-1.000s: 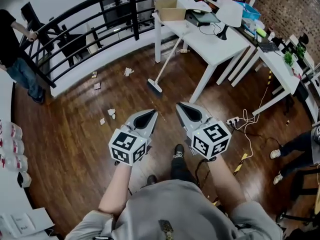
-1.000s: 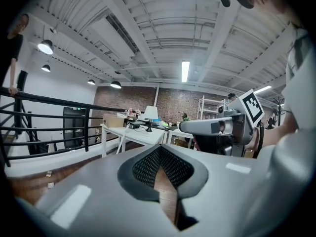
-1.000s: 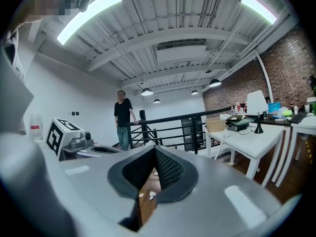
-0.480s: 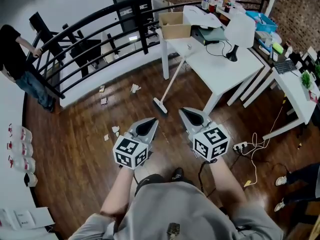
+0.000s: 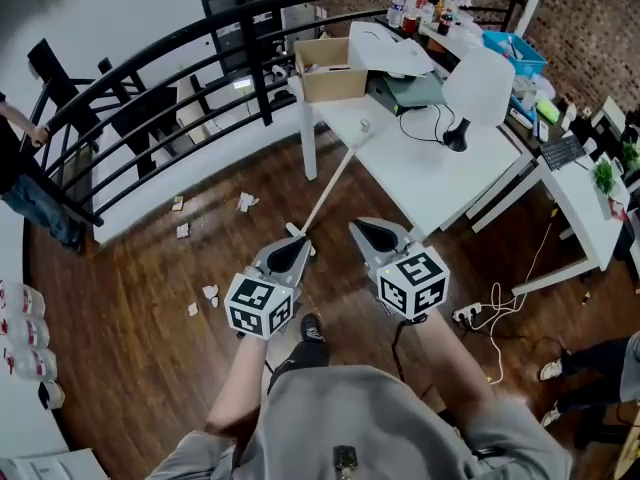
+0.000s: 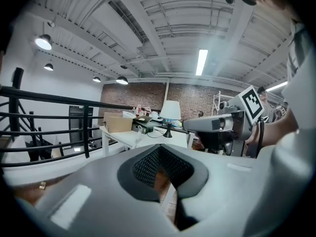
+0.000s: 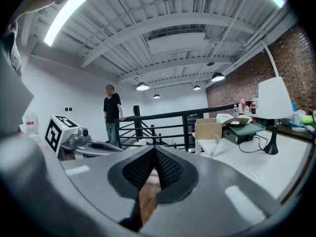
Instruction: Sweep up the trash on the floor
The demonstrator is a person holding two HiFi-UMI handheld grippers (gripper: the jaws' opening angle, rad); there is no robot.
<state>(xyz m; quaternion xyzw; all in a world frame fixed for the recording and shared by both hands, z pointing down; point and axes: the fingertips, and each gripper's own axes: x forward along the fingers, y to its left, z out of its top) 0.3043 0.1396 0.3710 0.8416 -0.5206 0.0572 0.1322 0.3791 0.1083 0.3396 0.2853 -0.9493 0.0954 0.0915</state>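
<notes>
Directly below my head camera: the left gripper, grey shell with a marker cube, jaws pressed together on nothing; its own view shows only a sliver of floor past the black ribbed pads. Beside it, a little apart, the right gripper, same build, jaws likewise closed and empty. Both are held roughly level over the dark brown plank floor, with one black shoe under them. On the floor left of the left gripper: two pale crumpled paper scraps. Further out, towards the railing: three more scraps of the same trash, loosely spread. Just past the left gripper's tip in the head view: the head of a long white-handled broom, its handle leaning up against the edge of the white rectangular table; I cannot tell whether the gripper touches it. On the table: an open brown cardboard box and a white-shaded desk lamp. Behind: a curved black metal railing. At the far left edge: a person in dark clothes by that railing.
</notes>
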